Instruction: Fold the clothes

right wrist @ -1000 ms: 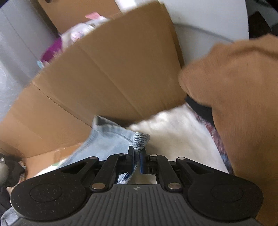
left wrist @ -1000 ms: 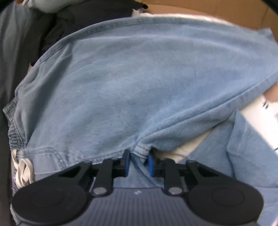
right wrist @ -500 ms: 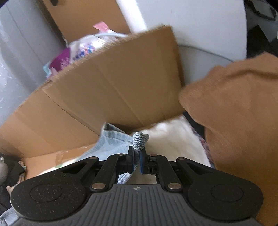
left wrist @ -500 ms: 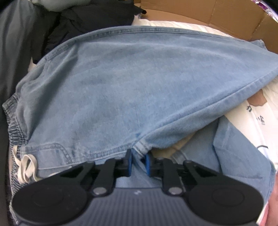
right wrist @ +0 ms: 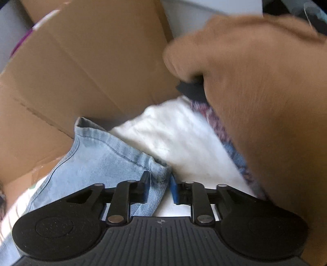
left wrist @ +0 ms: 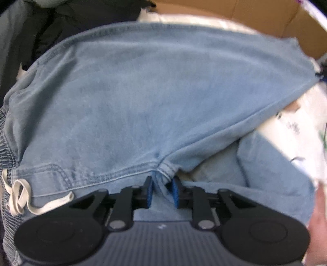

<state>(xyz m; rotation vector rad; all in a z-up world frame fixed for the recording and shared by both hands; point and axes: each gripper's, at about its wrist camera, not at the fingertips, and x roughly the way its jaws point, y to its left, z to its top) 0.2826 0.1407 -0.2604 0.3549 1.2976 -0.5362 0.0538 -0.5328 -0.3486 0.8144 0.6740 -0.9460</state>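
Left wrist view: the left gripper (left wrist: 160, 191) is nearest, and a bunch of blue cloth from the denim shorts (left wrist: 155, 98) sits between its blue pads. The jaws stand a little apart around the bunch at the crotch seam, so it seems to hold the cloth, though loosely. From this seam the shorts spread away from the tool. Their long side runs across the view, from the waistband with its white drawstring (left wrist: 19, 196) on the left of the seam to a leg hem far on the right. A second layer of the same cloth lies to the right of the seam, lower down.

In the right wrist view the right gripper (right wrist: 158, 189) has a corner of the shorts (right wrist: 106, 155) between its pads. The pads are parted wider than the cloth is thick, and I cannot tell if they still press it. This gripper is at the leg end, so each tool has one end of the shorts, and the coming move, I judge, turns on bringing one end toward the other along that long side.

Under the shorts lies white cloth (right wrist: 179, 139). Beyond the seam stands a cardboard box wall (right wrist: 87, 67). To the right of the seam there is a tan garment (right wrist: 265, 92), very close and blurred. Dark clothes (left wrist: 85, 18) lie far left of the seam. How far the folding is, these pictures do not settle.
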